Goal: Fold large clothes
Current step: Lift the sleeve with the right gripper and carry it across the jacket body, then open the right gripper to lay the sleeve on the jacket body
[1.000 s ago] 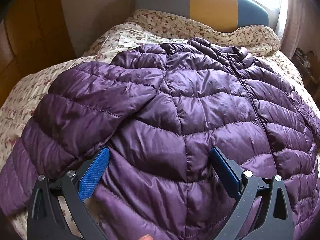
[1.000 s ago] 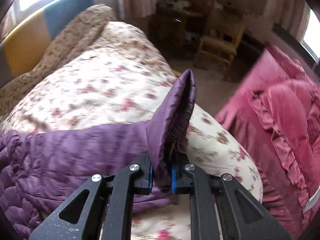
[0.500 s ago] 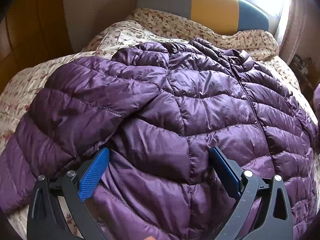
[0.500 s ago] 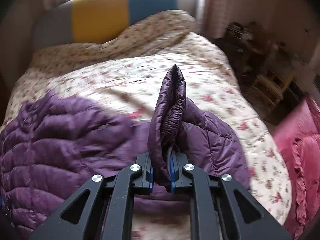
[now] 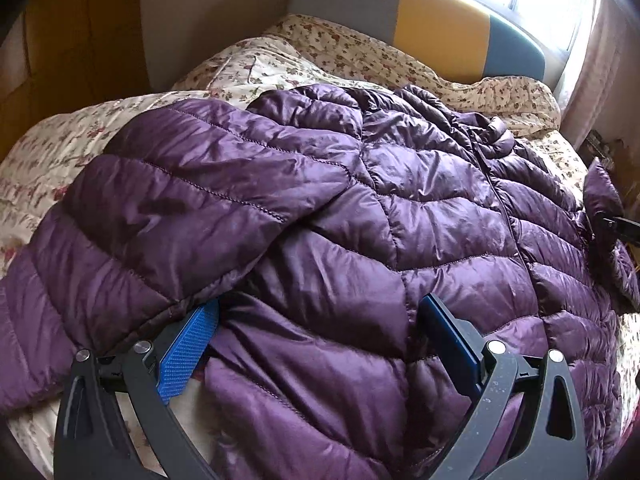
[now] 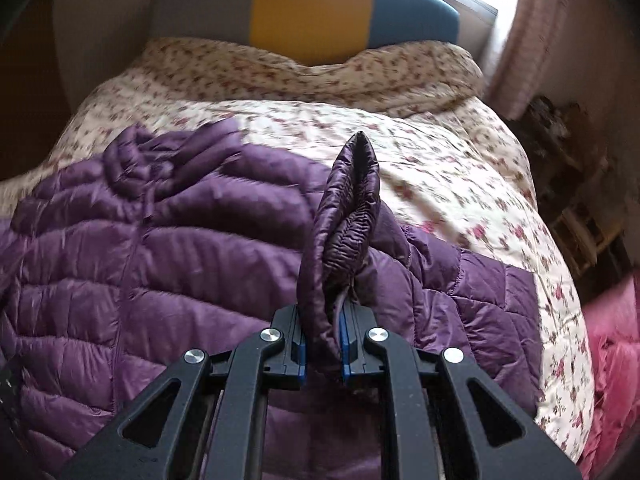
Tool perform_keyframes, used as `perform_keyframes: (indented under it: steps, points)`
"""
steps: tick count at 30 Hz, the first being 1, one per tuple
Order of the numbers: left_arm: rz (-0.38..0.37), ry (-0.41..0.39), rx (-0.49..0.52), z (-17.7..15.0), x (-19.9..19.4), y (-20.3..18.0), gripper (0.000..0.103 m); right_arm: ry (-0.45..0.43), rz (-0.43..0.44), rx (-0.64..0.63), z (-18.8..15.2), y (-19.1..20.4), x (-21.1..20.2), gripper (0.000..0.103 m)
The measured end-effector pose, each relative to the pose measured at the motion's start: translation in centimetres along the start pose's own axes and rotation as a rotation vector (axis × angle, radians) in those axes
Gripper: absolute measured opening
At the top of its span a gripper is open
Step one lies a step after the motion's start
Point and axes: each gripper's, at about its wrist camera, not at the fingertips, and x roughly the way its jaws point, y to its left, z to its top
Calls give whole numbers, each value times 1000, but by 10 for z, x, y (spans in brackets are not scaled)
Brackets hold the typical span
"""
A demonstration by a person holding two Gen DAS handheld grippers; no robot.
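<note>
A purple quilted puffer jacket point(image 5: 400, 208) lies spread front-up on the bed, zip closed, with one sleeve point(image 5: 192, 200) folded across its chest. My left gripper point(image 5: 316, 344) hovers open and wide over the jacket's hem, its blue pads point(image 5: 188, 352) apart and the sleeve end draped over the left tip. My right gripper point(image 6: 323, 344) is shut on the elastic cuff point(image 6: 348, 216) of the other sleeve and holds it upright above the jacket point(image 6: 140, 264). That cuff point(image 5: 600, 192) and gripper show at the far right of the left wrist view.
A floral quilt point(image 6: 440, 152) covers the bed under the jacket. The grey, yellow and blue headboard point(image 6: 308, 8) stands at the far end below a bright window. Pink bedding point(image 6: 612, 344) and a wooden shelf point(image 6: 580, 216) lie off the bed's right side.
My right gripper has swung the held cuff from the bed's right edge in over the jacket body, rolling toward the headboard. The left gripper has stayed open in place.
</note>
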Motion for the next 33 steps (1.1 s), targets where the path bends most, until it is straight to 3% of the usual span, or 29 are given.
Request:
perform_keyframes:
  steps: [10,19,22,23,24,25,33]
  points:
    - [-11,-11,-10,-1,-5,9,99,-45,3,-269,-5,85,3,11]
    - [-57,-6,-39,-2,-10,22,100,-39,88,-473,-23,162,10,12]
    - [-69,-2,-44,-2,-11,23,100,-42,100,-494,-28,168,10,22]
    - [-71,-2,-46,-2,-11,23,100,-49,102,-496,-28,169,9,28]
    - [-73,-1,-51,-2,-12,23,100,-55,100,-494,-29,169,8,40]
    - [-77,-1,-56,-1,-13,23,100,-62,105,-487,-30,169,5,44]
    - [-125,-10,-95,12,-22,19,99,-72,158,-424,-42,127,-26,85]
